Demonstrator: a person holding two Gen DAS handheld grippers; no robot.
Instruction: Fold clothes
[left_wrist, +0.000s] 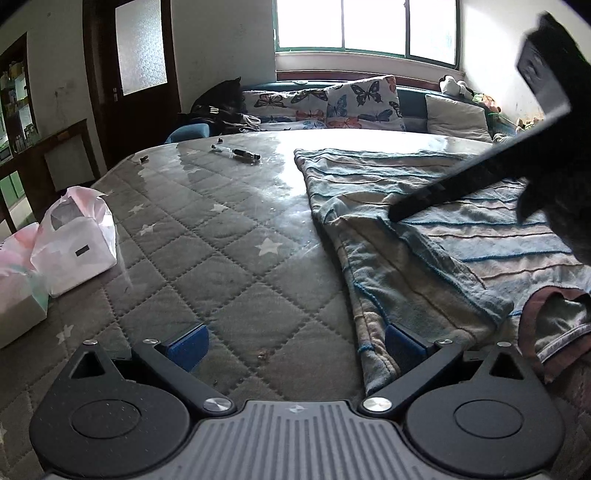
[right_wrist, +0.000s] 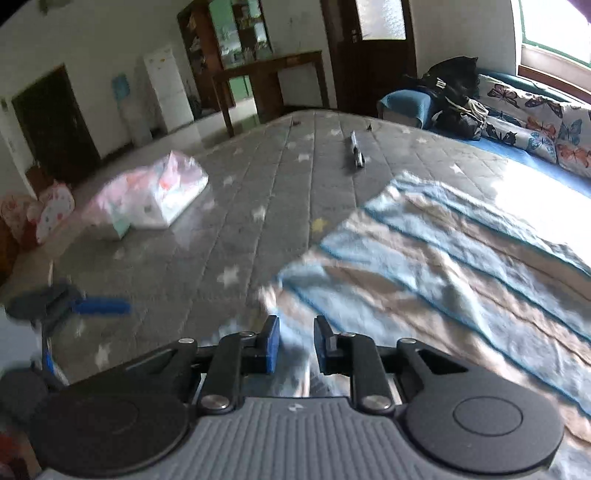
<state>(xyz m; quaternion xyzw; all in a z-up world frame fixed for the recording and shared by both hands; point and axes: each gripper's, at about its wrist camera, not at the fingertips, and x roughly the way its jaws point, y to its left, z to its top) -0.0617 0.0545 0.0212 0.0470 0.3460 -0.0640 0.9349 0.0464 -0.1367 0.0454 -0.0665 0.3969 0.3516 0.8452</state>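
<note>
Currently the striped garment (left_wrist: 424, 236) lies partly folded on the mattress (left_wrist: 221, 258); left gripper (left_wrist: 295, 341) gapes empty at its edge, right gripper (right_wrist: 295, 345) pinches cloth, ready to carry the fold across

Daylight from the window (left_wrist: 365, 27); glare on mattress (left_wrist: 229, 236); right view motion-blurred.

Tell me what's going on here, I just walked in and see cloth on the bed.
A person is folding a striped garment on the quilted mattress. The right hand-held gripper is nearly closed with a bit of the fabric between its pads; the blur hides how firmly. The left hand-held gripper is open at the garment's edge.
</note>
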